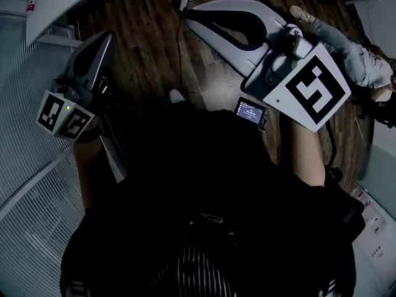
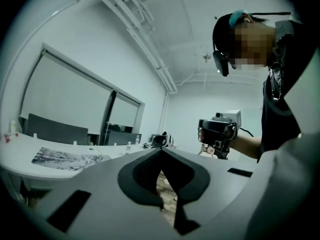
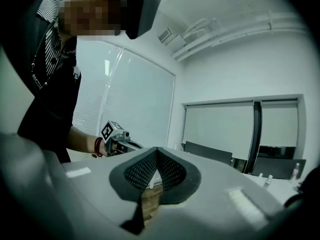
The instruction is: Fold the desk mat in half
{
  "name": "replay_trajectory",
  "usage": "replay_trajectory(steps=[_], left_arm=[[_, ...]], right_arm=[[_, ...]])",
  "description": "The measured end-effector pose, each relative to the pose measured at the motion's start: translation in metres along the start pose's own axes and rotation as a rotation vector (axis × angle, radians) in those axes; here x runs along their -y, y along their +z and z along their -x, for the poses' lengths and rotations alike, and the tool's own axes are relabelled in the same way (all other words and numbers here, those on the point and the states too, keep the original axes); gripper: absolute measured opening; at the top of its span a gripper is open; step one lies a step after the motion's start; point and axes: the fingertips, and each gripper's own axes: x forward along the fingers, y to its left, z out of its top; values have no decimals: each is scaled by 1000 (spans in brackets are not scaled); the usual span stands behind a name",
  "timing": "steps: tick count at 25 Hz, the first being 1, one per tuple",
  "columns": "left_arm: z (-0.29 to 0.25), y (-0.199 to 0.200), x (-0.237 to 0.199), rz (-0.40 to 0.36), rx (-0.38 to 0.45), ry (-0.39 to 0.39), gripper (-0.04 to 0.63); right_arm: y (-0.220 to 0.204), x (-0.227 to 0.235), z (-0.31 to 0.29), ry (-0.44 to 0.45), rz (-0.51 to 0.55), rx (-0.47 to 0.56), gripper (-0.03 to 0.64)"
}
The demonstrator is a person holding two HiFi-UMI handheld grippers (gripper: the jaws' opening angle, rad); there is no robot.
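The desk mat [image 2: 70,158], a pale sheet with a dark printed pattern, lies flat on a curved white table [image 2: 20,170] at the left of the left gripper view. Neither gripper is near it. My left gripper [image 2: 161,153] is held up in the air, its dark pads closed together with nothing between them. It shows at the left in the head view [image 1: 106,39]. My right gripper [image 3: 157,153] is also raised and shut, empty, and it points across the wooden floor [image 1: 189,14]. Each gripper appears in the other's view, the right gripper [image 2: 218,131] and the left gripper [image 3: 116,135].
Below me is a wood-plank floor [image 1: 148,48]. A window with white blinds [image 1: 25,135] runs along my left. A small lit screen [image 1: 250,111] hangs at my waist. Another person's legs [image 1: 346,48] show at the upper right. Dark chairs [image 2: 55,130] stand behind the table.
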Motion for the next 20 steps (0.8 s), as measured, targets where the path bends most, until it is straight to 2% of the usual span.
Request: replay_trajectory(steps=[2, 7, 9, 11, 14, 20], left_arm=[[6, 0, -27, 11, -15, 30, 7], [13, 2, -65, 3, -5, 7, 6], [11, 3, -76, 29, 7, 11, 7], [7, 5, -76, 49, 19, -6, 6], [-2, 6, -73, 41, 15, -20, 6], [20, 1, -76, 30, 21, 74, 7]], right_arm=[[1, 9, -17, -10, -9, -8, 5], [0, 23, -64, -33, 38, -78, 5], [6, 28, -75, -30, 36, -77, 5], [10, 32, -78, -14, 13, -71, 5], [9, 44, -79, 1, -31, -72, 5], [6, 53, -94, 81, -49, -24, 5]])
